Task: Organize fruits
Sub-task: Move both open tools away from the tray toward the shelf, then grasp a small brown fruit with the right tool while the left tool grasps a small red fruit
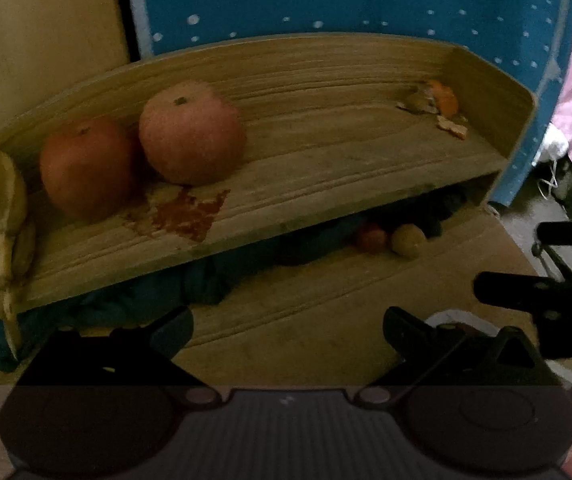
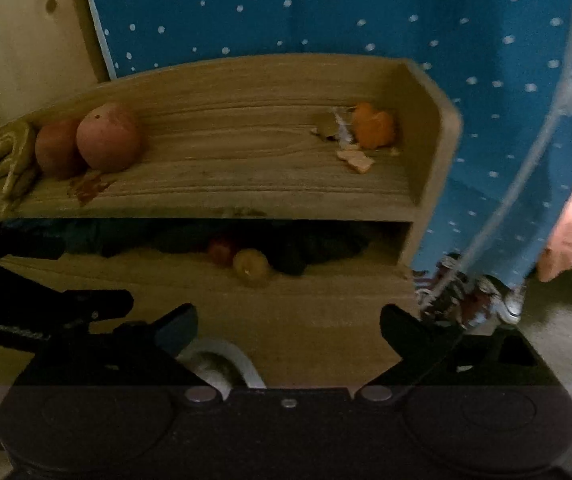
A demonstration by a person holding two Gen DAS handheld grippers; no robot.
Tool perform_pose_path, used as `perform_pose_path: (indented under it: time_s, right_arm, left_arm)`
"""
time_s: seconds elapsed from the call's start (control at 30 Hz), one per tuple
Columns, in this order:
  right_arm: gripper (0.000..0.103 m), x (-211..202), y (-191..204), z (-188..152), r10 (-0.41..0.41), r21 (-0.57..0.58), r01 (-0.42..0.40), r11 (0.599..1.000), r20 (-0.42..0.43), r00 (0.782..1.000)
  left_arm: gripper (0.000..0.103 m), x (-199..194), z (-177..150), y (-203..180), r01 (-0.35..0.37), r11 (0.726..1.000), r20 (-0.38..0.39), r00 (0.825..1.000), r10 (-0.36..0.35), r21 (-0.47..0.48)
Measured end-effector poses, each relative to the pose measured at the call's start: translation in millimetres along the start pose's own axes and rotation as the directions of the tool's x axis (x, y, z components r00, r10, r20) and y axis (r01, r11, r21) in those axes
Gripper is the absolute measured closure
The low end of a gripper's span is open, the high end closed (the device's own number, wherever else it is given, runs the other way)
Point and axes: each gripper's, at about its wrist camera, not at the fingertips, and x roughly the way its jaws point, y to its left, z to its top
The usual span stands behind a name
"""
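Resting on the wooden shelf (image 1: 326, 152) near its left end, two reddish apples (image 1: 191, 132) touch each other, with a peeled banana (image 1: 5, 200) just beside them at the left edge. An orange (image 1: 444, 98) and bits of peel (image 1: 452, 126) lie at the shelf's right end, well apart from the apples. On the tabletop (image 1: 326, 300) under the shelf sit a small red fruit (image 1: 370, 237) and a yellowish fruit (image 1: 407, 240), touching. The left claw (image 1: 288, 330) and right claw (image 2: 288, 328) both hang spread apart, holding nothing.

Two apples (image 1: 141, 148) touch on the wooden shelf (image 1: 326, 152), beside a peeled banana (image 1: 1, 208).
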Motion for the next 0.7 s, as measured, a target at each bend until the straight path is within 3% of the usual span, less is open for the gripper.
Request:
perform_pose_path:
  time_s: [0.3,0.7]
  right_arm:
    - [0.040,47.6,11.7,16.3,0.088,-0.059,-0.089,0.994,-0.017,0.996]
    - [0.063,68.0,6.4,18.9,0.120,-0.081,-0.119,0.990,0.008,0.993]
  left_arm:
    - [0.000,10.0,3.7,14.1,0.026,0.994,0.013,1.000,-0.025,-0.103]
    - [0.003,17.2,10.9,10.1,0.186,0.972,0.035,0.983,-0.183,-0.142]
